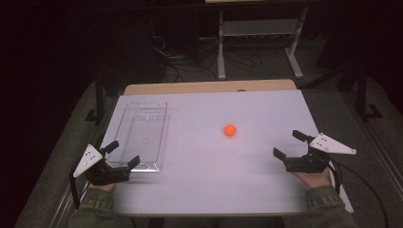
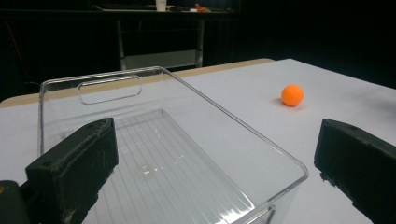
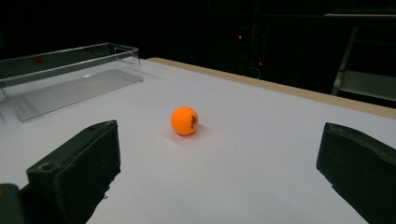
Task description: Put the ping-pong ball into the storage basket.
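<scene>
An orange ball rests on the white table top, a little right of centre. A clear plastic bin lies empty on the left side. My left gripper is held at the bin's near end, jaws wide open and empty. In the left gripper view the bin sits right ahead of the jaws and the ball lies far to the right. My right gripper hovers near the right edge, open and empty, pointing at the ball, which lies well ahead of its jaws.
The table's wooden far edge borders dark floor with cables and a white metal stand behind. Sleeved forearms come in at the near edge. In the right gripper view the bin stands far left.
</scene>
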`<act>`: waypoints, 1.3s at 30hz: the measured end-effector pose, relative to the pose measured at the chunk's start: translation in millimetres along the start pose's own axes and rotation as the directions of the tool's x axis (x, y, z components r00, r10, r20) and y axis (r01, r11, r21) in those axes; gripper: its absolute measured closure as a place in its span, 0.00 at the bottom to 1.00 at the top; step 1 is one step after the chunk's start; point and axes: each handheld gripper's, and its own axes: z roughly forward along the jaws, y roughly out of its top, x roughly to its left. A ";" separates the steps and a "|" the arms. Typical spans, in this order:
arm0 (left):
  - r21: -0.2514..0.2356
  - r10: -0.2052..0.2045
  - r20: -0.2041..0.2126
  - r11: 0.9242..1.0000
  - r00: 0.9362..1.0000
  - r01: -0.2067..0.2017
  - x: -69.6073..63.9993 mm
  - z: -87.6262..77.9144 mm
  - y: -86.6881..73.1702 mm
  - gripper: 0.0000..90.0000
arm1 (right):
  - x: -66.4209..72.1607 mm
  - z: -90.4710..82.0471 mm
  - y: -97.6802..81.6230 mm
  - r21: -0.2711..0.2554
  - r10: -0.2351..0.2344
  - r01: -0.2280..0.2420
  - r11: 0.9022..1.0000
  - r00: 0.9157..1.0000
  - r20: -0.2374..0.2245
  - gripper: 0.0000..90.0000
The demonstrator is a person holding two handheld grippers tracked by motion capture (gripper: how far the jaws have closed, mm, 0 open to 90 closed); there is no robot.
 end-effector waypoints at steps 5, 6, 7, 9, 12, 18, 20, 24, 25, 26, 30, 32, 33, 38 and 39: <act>-0.002 0.003 -0.001 1.000 1.000 -0.003 -2.0 0.0 0.9 0.00 | 0.4 0.7 -0.1 0.003 -0.004 0.004 1.000 1.000 0.001 0.00; -0.003 0.003 -0.003 1.000 1.000 -0.003 -2.4 0.4 1.1 0.00 | 0.3 0.6 -0.2 0.004 -0.002 0.002 1.000 1.000 0.004 0.00; 0.001 0.005 -0.001 1.000 1.000 -0.005 -2.7 1.0 1.6 0.00 | 0.2 0.6 -0.4 0.007 -0.003 0.003 1.000 1.000 0.008 0.00; 0.007 0.019 -0.001 1.000 1.000 -0.019 -4.7 1.7 3.6 0.00 | 0.5 1.0 -0.6 0.015 -0.013 0.013 1.000 1.000 0.014 0.00; 0.000 0.029 0.008 1.000 1.000 -0.029 -7.2 2.5 7.8 0.00 | 1.0 1.1 -0.7 0.015 -0.017 0.017 1.000 1.000 0.019 0.00; 0.003 0.059 0.018 0.998 0.998 -0.059 -11.5 5.5 18.2 0.00 | 3.4 2.6 -0.6 0.024 -0.031 0.031 0.999 0.999 0.011 0.00; 0.010 0.069 0.019 0.998 0.997 -0.069 -11.8 6.6 20.5 0.00 | 4.1 2.5 -0.3 0.023 -0.034 0.034 0.999 0.999 0.009 0.00; 0.025 0.076 0.022 0.997 0.997 -0.077 -11.8 9.5 23.6 0.00 | 3.7 2.1 -0.2 0.017 -0.028 0.028 0.999 1.000 0.008 0.00; 0.027 0.079 0.024 0.996 0.997 -0.079 -11.7 10.2 24.8 0.00 | 3.6 2.1 -0.1 0.017 -0.028 0.027 0.999 1.000 0.007 0.00; 0.025 0.078 0.027 0.997 0.997 -0.079 -11.9 10.8 26.1 0.00 | 3.6 2.2 -0.2 0.016 -0.030 0.030 0.999 1.000 0.004 0.00; 0.015 0.091 0.053 0.996 0.994 -0.092 -15.1 13.0 34.0 0.00 | 4.7 2.7 -0.2 0.020 -0.032 0.032 0.999 0.999 0.003 0.00; 0.008 0.096 0.062 0.995 0.993 -0.097 -17.1 14.7 38.6 0.00 | 4.8 2.9 -0.3 0.023 -0.032 0.032 0.999 0.999 0.000 0.00; 0.009 0.101 0.064 0.995 0.993 -0.102 -18.1 15.8 40.8 0.00 | 4.8 3.0 -0.2 0.023 -0.033 0.033 0.999 0.999 -0.002 0.00; 0.024 0.120 0.076 0.992 0.990 -0.122 -20.6 24.0 48.7 0.00 | 4.2 2.1 0.4 0.017 -0.024 0.024 1.000 1.000 -0.004 0.00; 0.027 0.123 0.081 0.992 0.989 -0.125 -20.8 25.7 50.0 0.00 | 4.2 1.9 0.6 0.015 -0.023 0.023 1.000 1.000 -0.005 0.00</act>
